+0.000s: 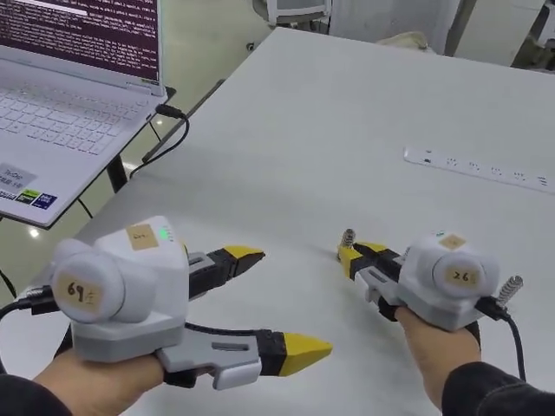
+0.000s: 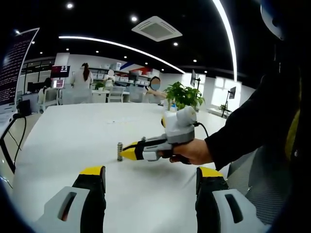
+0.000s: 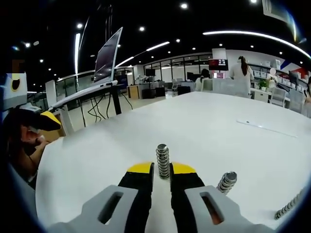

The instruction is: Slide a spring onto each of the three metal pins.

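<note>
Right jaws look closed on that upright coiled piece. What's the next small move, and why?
Probably raise the right gripper slightly to lift the coiled piece off the table: its jaws are closed on it, standing upright, while the left gripper is open and apart, holding nothing. Whether a pin is inside the coil I cannot tell.

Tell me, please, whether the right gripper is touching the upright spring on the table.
Touching. The right gripper view shows the right gripper closed on the spring, both yellow tips against its coils with no gap.
</note>
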`<state>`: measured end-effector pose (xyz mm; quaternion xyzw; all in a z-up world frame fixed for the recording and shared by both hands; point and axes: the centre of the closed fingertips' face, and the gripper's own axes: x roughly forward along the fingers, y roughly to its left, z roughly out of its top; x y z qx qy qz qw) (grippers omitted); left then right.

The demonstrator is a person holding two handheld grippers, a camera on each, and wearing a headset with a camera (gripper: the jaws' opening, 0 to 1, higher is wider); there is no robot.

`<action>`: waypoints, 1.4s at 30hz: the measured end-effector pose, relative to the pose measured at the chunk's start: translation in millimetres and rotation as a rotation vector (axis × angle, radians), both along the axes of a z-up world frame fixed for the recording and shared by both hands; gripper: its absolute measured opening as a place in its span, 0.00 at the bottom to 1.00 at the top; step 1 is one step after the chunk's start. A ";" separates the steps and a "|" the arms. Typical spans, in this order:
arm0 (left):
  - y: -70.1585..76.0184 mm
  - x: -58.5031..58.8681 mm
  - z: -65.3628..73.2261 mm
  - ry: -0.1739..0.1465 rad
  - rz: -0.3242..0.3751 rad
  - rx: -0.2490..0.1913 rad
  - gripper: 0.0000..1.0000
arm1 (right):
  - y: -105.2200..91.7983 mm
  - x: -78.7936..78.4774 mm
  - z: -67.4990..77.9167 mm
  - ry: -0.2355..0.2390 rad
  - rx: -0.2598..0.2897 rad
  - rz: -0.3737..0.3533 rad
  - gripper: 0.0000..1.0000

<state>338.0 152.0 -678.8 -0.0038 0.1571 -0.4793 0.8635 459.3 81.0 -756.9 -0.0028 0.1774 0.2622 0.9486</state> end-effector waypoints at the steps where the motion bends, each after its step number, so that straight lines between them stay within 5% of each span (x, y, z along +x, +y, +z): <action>1: -0.1 -0.1 0.2 0.000 -0.001 0.000 0.73 | -0.4 -0.8 -0.3 0.002 -0.001 -0.001 0.12; 12: -2.3 -1.3 4.0 -0.011 -0.004 -0.002 0.73 | -6.3 -13.4 -2.0 0.017 -0.016 0.005 0.14; 27: -9.4 -8.8 11.5 -0.029 -0.001 -0.003 0.74 | -13.2 -50.0 9.4 0.027 -0.024 0.048 0.18; 42: -12.4 -17.9 24.2 -0.058 0.032 0.003 0.75 | -32.5 -87.5 45.4 -0.001 -0.040 0.109 0.31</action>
